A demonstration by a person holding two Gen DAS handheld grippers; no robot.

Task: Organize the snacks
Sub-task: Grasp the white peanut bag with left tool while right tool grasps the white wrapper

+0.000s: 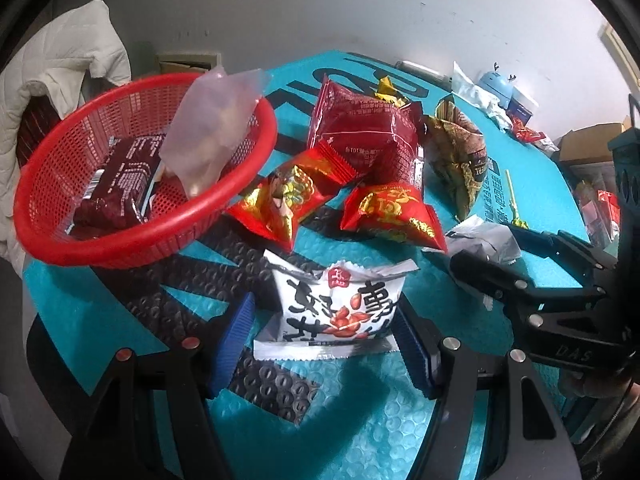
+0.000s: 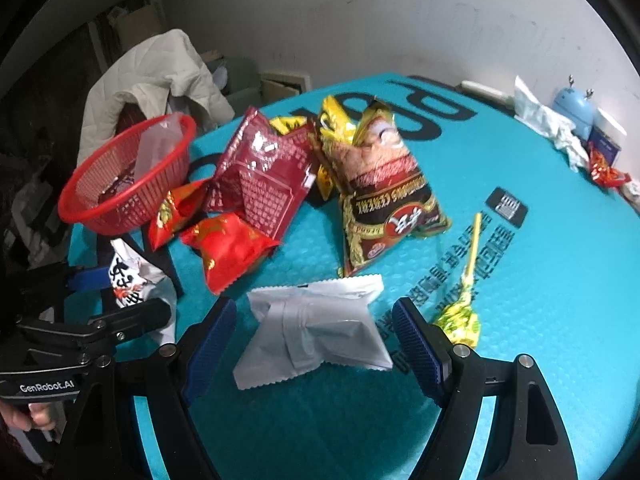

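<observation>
A white peanut packet lies between the blue pads of my open left gripper; it also shows at the left of the right wrist view. A plain white packet lies between the pads of my open right gripper; it also shows in the left wrist view, with the right gripper over it. A red basket at the left holds a dark red packet and a clear bag. Red packets lie behind.
A brown and gold cereal bag and a yellow lollipop lie on the teal table. A blue figurine, crumpled paper and small boxes sit at the far right. A white jacket hangs behind the basket.
</observation>
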